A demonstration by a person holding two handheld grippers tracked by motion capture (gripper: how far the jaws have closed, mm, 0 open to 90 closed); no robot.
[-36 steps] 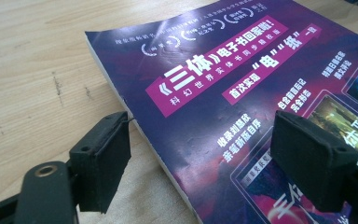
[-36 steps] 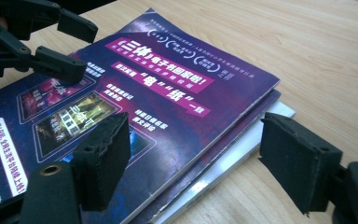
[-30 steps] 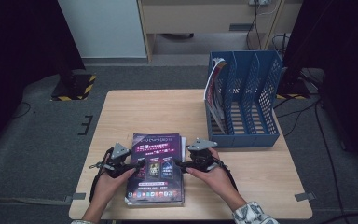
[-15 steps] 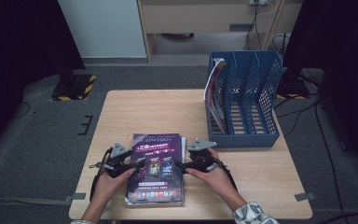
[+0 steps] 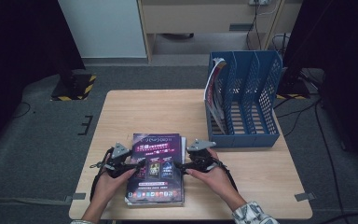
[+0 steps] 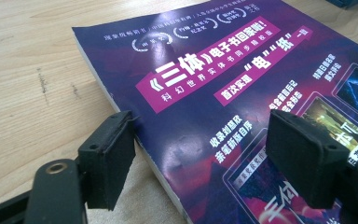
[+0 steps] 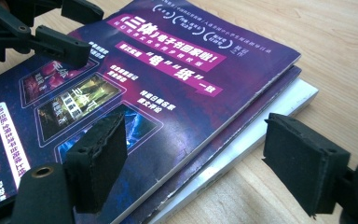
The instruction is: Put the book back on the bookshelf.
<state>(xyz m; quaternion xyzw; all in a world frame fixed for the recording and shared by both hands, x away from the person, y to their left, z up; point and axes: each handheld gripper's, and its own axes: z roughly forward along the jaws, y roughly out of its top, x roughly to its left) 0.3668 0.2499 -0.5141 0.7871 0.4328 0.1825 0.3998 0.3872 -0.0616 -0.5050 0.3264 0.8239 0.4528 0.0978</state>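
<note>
Stack of magazines [image 5: 156, 170] lies flat at the near edge of the wooden table [image 5: 135, 114], between the 2 hands; top one has a purple cover with white and pink print; right gripper view shows at least 2 more under it, the lowest with a pale edge sticking out past the others [image 7: 242, 140].

Left gripper [image 5: 129, 166] sits at the stack's left edge, jaws pointing inward over the cover; in the left gripper view its jaws stand apart, 1 pad [image 6: 109, 156] outside the cover's edge just over bare table, the other [image 6: 303, 156] over the cover; the pads press on nothing; gap is wide, so open.

Right gripper [image 5: 181, 166] mirrors it at the stack's right edge; in the right gripper view 1 pad [image 7: 100, 156] is over the purple cover, the other [image 7: 303, 158] is out past the stack's edge over the table; the stacked edges lie between them; pads clamp nothing; open too. The left gripper's jaws show at the top left of that view [image 7: 51, 39], across the cover.

Blue file rack [image 5: 256, 93] stands at the table's far right corner, well apart from the stack; 1 magazine [image 5: 213, 91] stands upright in its leftmost slot, leaning a bit.
</note>
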